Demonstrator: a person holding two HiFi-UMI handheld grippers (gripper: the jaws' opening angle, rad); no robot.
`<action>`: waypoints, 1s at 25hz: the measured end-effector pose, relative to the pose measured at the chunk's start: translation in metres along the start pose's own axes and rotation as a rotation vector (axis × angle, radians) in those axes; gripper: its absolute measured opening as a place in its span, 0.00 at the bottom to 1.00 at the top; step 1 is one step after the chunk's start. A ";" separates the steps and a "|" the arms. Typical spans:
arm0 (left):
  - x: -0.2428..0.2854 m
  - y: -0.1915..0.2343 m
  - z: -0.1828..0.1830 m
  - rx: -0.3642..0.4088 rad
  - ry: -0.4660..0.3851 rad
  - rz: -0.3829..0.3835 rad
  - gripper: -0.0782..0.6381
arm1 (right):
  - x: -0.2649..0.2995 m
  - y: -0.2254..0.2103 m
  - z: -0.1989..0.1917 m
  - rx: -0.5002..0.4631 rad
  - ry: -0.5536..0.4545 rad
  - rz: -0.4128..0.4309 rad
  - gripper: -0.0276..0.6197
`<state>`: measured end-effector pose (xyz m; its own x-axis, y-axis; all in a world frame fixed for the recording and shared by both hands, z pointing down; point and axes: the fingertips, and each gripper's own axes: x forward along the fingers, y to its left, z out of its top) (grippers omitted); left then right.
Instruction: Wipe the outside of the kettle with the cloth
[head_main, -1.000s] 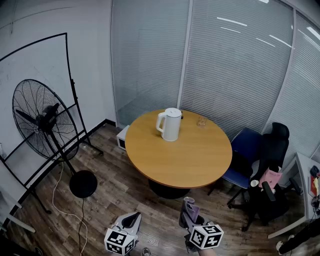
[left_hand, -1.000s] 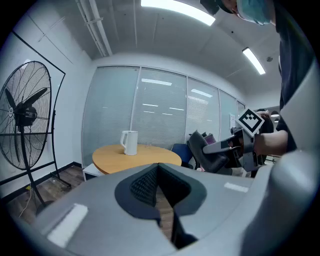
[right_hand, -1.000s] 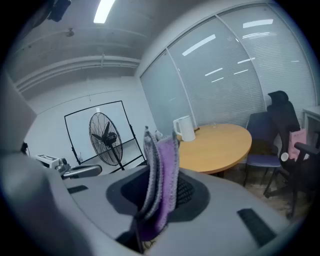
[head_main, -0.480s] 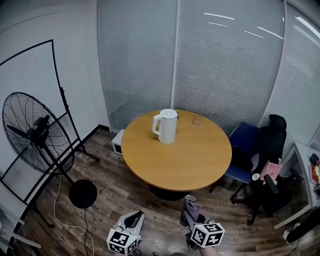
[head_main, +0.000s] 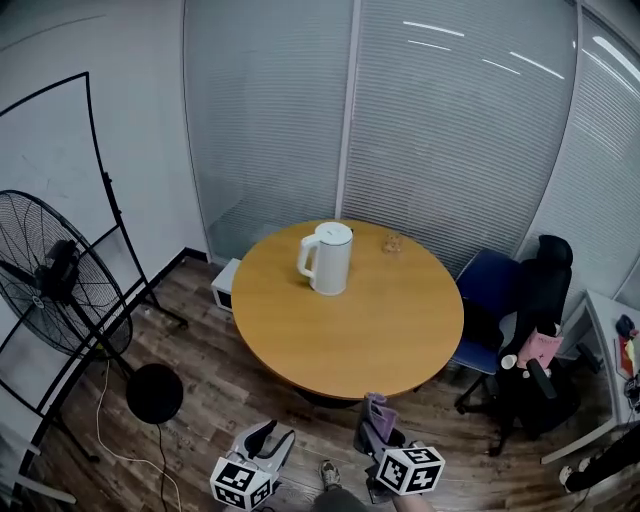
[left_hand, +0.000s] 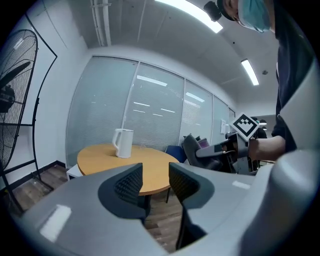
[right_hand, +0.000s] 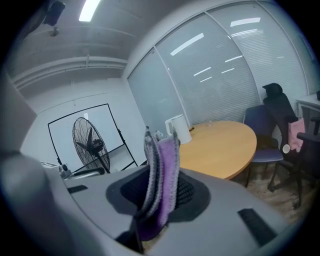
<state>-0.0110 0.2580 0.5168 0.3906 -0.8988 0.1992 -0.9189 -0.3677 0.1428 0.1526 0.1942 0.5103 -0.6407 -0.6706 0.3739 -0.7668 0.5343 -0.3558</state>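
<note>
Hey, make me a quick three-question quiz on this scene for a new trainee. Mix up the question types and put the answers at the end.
1. True or false: the kettle lies on its side on the table.
2. The right tool grips: A) a cup, B) a cloth, C) nothing.
3. In the head view, what tall appliance stands left of the table?
Key: 1 false, it stands upright. 2 B. 3 a fan.

Kettle (head_main: 327, 258) on round table (head_main: 350, 330), far-left part; glass (head_main: 392, 243) right of it, near far edge. Pedestal fan (head_main: 60, 290) on floor left of table. Office chairs (head_main: 492, 285) right of table. Left gripper (head_main: 274, 434) and right gripper (head_main: 377, 412) before table's near edge, cloth (head_main: 381, 416) between right gripper's jaws.
</note>
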 end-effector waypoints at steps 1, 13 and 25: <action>0.006 0.007 0.002 0.000 0.000 0.009 0.32 | 0.010 -0.003 0.004 0.000 0.001 0.003 0.18; 0.106 0.081 0.035 -0.006 0.008 0.085 0.32 | 0.126 -0.053 0.058 -0.010 0.066 0.061 0.18; 0.187 0.144 0.046 -0.025 0.035 0.095 0.32 | 0.223 -0.080 0.094 -0.019 0.106 0.086 0.18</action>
<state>-0.0728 0.0257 0.5303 0.3040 -0.9201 0.2470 -0.9503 -0.2748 0.1462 0.0748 -0.0466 0.5414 -0.7039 -0.5644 0.4311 -0.7087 0.5979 -0.3744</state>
